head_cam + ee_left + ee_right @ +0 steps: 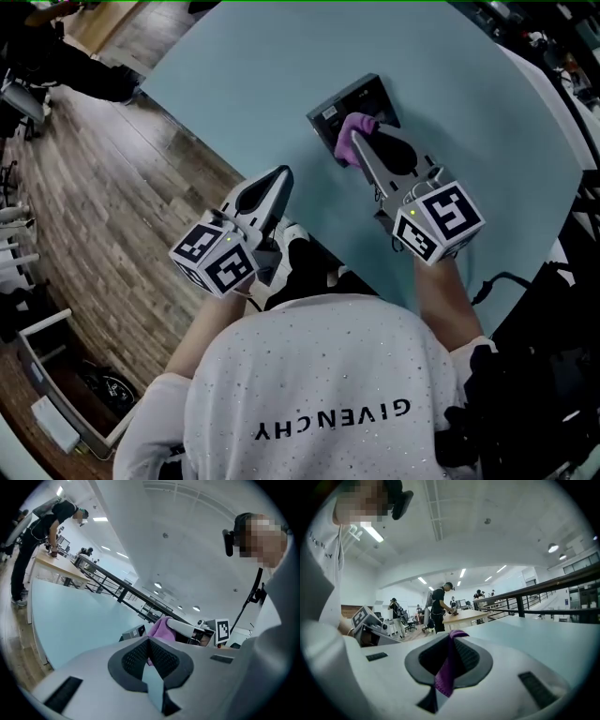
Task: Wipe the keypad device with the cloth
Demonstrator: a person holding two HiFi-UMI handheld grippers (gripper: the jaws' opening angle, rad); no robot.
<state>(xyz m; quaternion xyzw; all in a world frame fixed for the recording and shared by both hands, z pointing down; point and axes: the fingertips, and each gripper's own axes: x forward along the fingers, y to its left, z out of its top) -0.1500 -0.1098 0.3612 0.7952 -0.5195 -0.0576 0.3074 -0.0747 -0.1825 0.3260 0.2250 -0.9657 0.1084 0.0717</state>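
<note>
Head view: a person in a white shirt [319,375] bends over a pale blue worktop [281,66], a gripper in each hand. At centre right, the right gripper [359,142] has its jaws clamped on a purple cloth [349,131]. The cloth lies against the near side of the dark keypad device [356,101] in the upper centre of the frame. The left gripper [279,178] hangs at centre left, near the worktop's edge and apart from the device, with wooden floor [84,187] to its left.

Left gripper view: the left gripper [149,641] has its jaws pressed together with nothing between them. Beyond them, at centre frame, are the cloth [161,627], the keypad device [133,632] and the right gripper [187,629].

Right gripper view: the right gripper [451,637] pinches a strip of the cloth [447,667], which trails down between the pads. The left gripper [370,627] shows at the left edge. People stand around a wooden table [464,616] in the background.
</note>
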